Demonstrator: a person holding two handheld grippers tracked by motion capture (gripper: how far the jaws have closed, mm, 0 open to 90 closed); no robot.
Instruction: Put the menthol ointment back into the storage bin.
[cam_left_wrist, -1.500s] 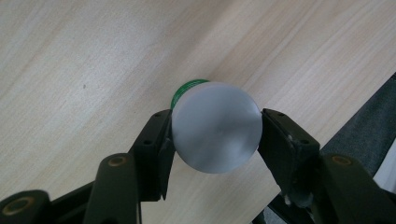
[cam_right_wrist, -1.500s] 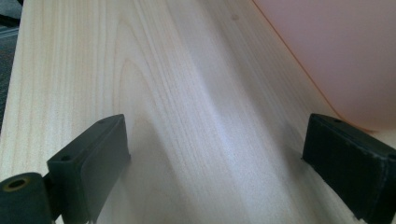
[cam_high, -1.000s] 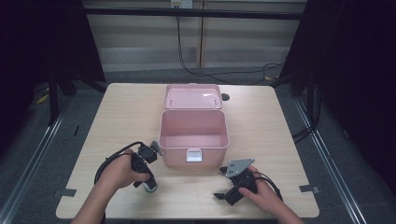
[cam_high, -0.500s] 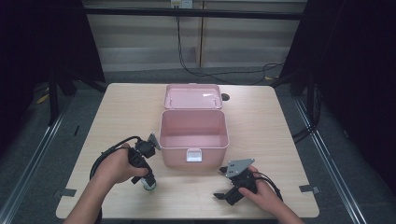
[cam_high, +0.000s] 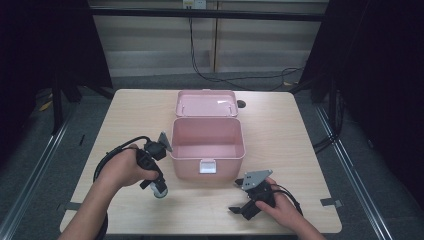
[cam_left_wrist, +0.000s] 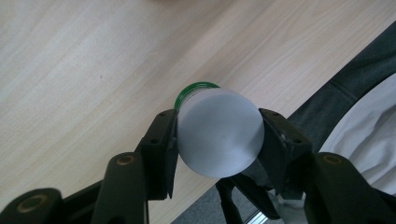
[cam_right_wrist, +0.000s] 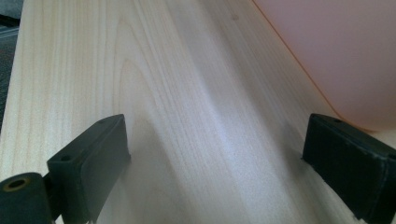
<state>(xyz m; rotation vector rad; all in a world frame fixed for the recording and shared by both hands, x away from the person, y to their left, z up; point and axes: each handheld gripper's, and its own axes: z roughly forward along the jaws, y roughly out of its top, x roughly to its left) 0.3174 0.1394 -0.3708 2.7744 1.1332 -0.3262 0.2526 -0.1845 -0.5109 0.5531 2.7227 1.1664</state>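
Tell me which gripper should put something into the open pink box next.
Left, probably. The left gripper is already shut on a round white container beside the pink box, whose lid is open. The right gripper is open and holds nothing, low over the table.

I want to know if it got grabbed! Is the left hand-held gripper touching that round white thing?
Touching. The left gripper view shows the left hand-held gripper with both black jaws pressed against opposite sides of the round white cap, no gap either side.
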